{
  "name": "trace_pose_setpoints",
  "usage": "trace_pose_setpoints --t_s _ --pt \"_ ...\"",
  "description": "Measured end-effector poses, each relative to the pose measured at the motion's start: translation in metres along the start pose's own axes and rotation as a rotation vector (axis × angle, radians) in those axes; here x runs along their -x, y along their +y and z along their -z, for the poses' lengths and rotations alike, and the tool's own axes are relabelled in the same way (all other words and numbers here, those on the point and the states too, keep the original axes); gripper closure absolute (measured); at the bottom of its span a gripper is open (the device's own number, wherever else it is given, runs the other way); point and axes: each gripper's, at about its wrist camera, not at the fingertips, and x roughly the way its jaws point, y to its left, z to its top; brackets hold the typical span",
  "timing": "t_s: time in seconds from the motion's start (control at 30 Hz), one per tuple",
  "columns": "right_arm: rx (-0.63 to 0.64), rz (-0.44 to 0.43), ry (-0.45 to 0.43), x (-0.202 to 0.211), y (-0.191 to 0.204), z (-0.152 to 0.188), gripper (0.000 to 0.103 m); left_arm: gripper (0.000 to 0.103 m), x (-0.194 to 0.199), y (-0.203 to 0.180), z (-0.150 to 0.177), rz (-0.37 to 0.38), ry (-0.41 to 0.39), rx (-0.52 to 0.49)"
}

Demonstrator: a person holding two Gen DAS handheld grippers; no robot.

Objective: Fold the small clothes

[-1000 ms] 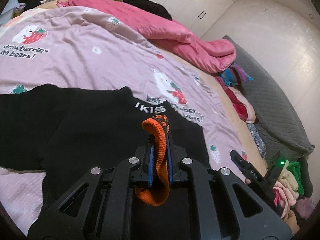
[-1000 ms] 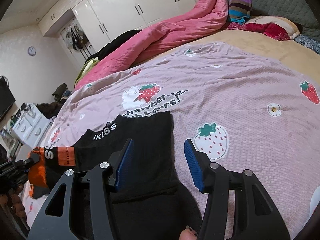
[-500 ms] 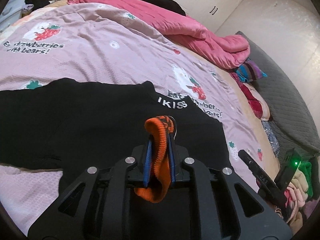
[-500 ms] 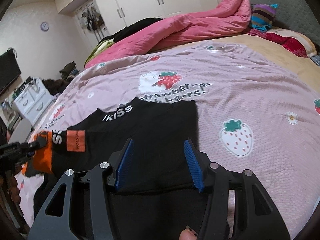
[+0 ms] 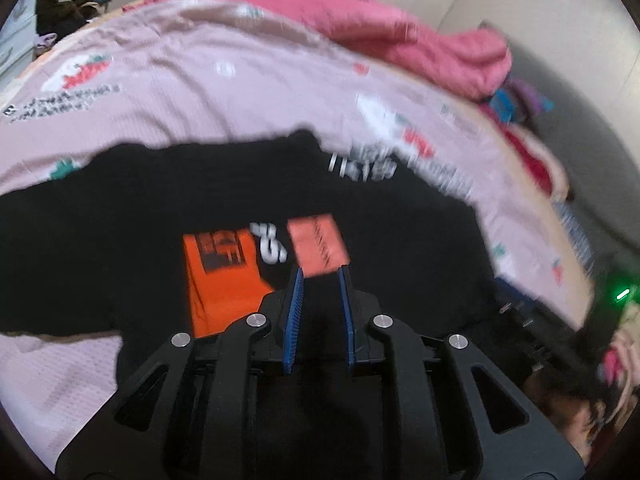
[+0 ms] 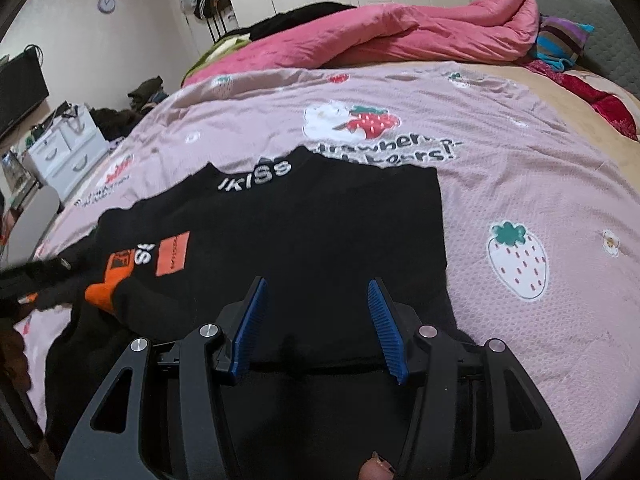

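Left tool (image 5: pixel 320 274) is opening, nothing pinched between its pads, the orange cuff (image 5: pixel 224 276) lying just ahead and to its left on the black top (image 6: pixel 320 232). Right tool (image 6: pixel 316 286) hangs half-spread and empty above the top's near hem. The top runs lengthwise toward the bed's (image 6: pixel 520 168) far edge, collar farthest; right is nearer that hem.
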Motion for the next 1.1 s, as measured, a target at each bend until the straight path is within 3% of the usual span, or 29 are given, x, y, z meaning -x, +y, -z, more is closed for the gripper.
trace_pose_setpoints --t_s 0.07,0.13,0.37,0.63,0.7,0.83,0.93,1.0,1.1 --pt "-0.005 0.023 0.034 -0.007 -0.003 0.002 0.049 0.082 -0.018 0.001 0.007 -0.03 0.058 -0.009" --pt "-0.016 0.063 0.097 -0.019 -0.008 0.007 0.049 0.082 -0.032 0.004 0.015 -0.053 0.099 -0.004" --pt "-0.016 0.064 0.124 -0.025 -0.01 0.012 0.045 0.082 -0.031 0.01 0.02 -0.05 0.093 -0.008" --pt "-0.02 0.018 0.078 -0.012 -0.006 0.006 0.038 0.08 -0.014 0.006 0.024 -0.034 0.061 0.01" --pt "-0.015 0.007 0.066 -0.008 -0.003 0.005 0.032 0.07 -0.008 0.008 0.026 -0.033 0.047 0.023" --pt "-0.009 -0.015 0.035 0.0 0.003 0.003 0.019 0.066 0.006 0.01 0.029 -0.032 0.012 0.042" --pt "-0.002 -0.025 0.012 0.006 0.008 0.001 0.013 0.049 0.02 0.016 0.03 -0.056 -0.031 0.058" --pt "0.004 -0.03 -0.003 0.009 0.012 -0.001 0.013 0.031 0.027 0.021 0.029 -0.073 -0.059 0.079" --pt "0.018 -0.029 -0.025 0.013 0.017 -0.002 0.013 0.019 0.037 0.033 0.031 -0.092 -0.088 0.117"
